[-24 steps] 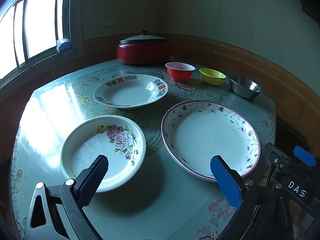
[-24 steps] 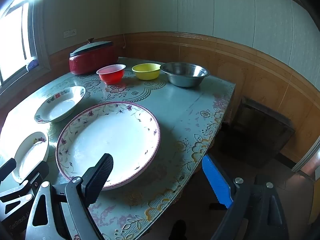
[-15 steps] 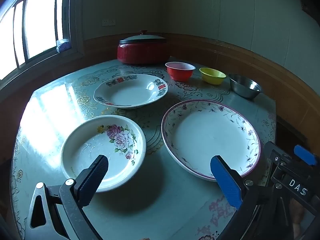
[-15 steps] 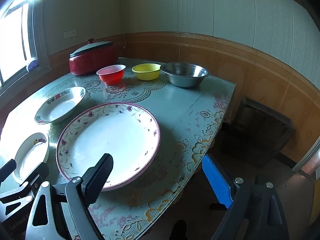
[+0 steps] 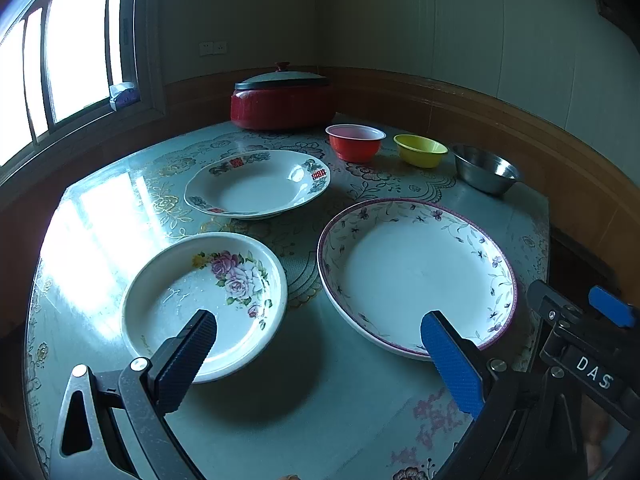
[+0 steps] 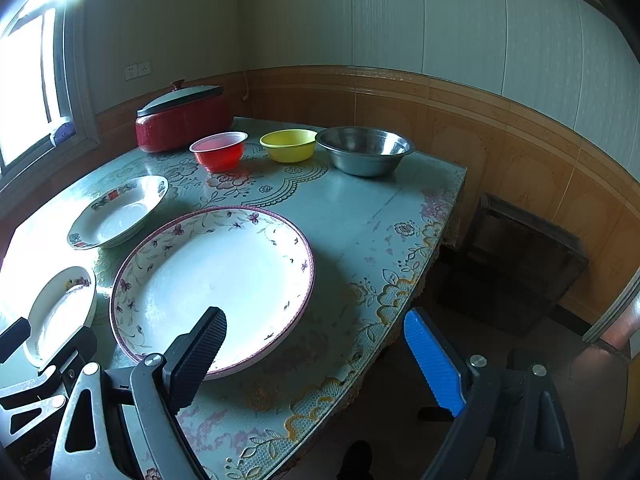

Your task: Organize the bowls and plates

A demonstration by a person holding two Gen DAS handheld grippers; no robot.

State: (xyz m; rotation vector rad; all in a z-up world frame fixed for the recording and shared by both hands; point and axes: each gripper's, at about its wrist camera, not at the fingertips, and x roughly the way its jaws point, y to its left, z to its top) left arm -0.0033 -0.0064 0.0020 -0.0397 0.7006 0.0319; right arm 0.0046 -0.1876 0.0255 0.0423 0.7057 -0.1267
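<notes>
A large flowered plate (image 5: 416,272) (image 6: 212,280) lies at the table's near right. A small rose plate (image 5: 204,300) (image 6: 60,312) lies to its left and a deep patterned plate (image 5: 258,182) (image 6: 118,212) lies behind. A red bowl (image 5: 355,142) (image 6: 219,150), a yellow bowl (image 5: 420,150) (image 6: 289,144) and a steel bowl (image 5: 486,168) (image 6: 365,150) stand in a row at the back. My left gripper (image 5: 316,330) is open and empty above the near table between the two front plates. My right gripper (image 6: 316,330) is open and empty above the table's near right edge.
A red lidded pot (image 5: 282,98) (image 6: 182,114) stands at the table's far side near the window. The flowered tablecloth (image 5: 280,400) covers the table. A dark wooden stool (image 6: 520,256) stands on the floor to the right of the table.
</notes>
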